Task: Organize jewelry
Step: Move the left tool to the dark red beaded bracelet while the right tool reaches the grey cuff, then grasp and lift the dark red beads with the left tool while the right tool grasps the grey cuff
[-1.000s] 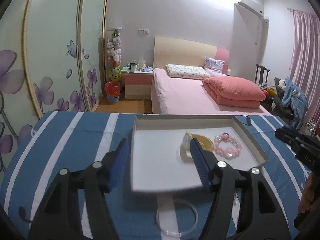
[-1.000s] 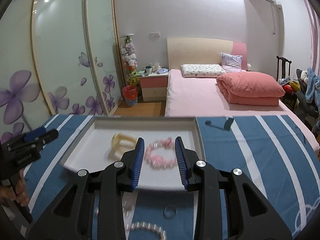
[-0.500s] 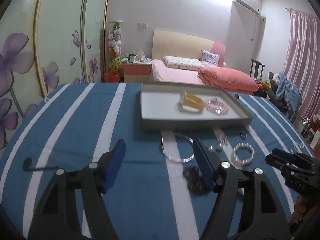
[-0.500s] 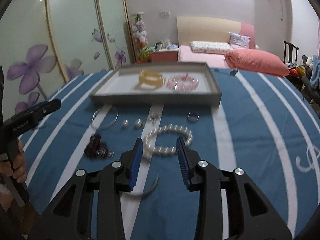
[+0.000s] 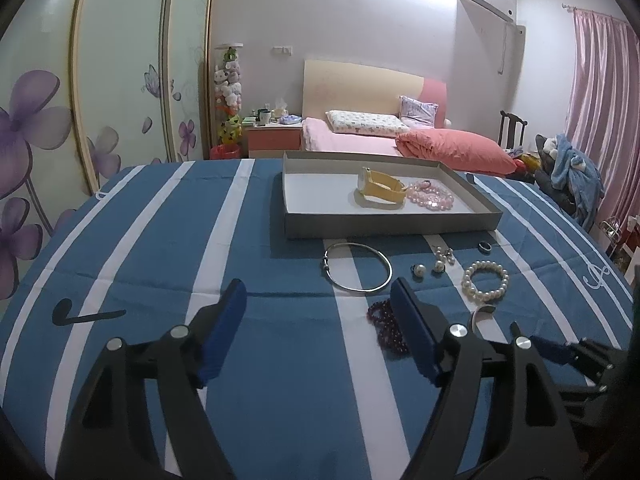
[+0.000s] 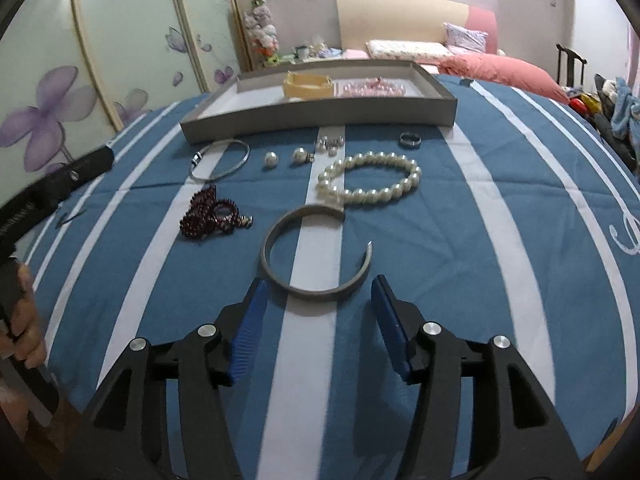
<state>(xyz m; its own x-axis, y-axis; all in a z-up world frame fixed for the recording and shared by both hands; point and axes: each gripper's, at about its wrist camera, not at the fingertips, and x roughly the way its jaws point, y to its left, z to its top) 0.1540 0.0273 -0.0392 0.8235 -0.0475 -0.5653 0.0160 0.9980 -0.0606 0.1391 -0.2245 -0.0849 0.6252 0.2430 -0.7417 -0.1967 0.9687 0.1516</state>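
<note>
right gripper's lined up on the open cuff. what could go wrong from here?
1. The silver cuff lies flat on the cloth, and the right gripper is open just short of it; the pads may skid over the thin band rather than catch it.
2. The cuff's far end sits close to the pearl bracelet; pushing forward could drag it.
3. The dark red beads lie loose just left, easy to snag.

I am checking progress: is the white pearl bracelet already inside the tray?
No, the pearl bracelet lies on the striped cloth, in front of the tray.
</note>
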